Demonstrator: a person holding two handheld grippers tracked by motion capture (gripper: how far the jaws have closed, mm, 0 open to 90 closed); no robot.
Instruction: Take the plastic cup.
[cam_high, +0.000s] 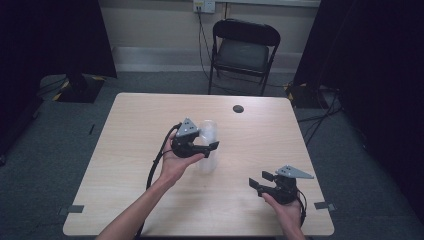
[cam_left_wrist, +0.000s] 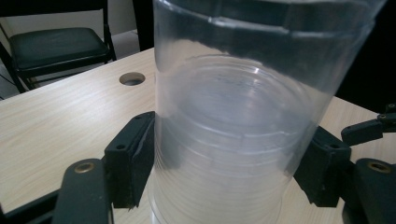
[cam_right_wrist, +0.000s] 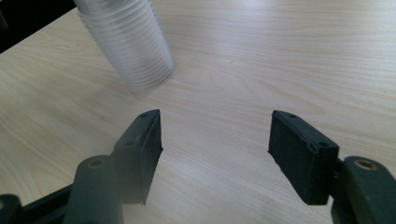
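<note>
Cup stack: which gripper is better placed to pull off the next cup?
Probably the right gripper: its jaws are open and empty near the cup stack, which the left gripper already clamps.

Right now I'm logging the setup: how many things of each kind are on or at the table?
Stack of clear plastic cups: 1, held in the left tool
Hand-held tools: 2, the left one and the right tool, open over bare wood
Table: 1
Black folding chair: 1
Total: 5
</note>
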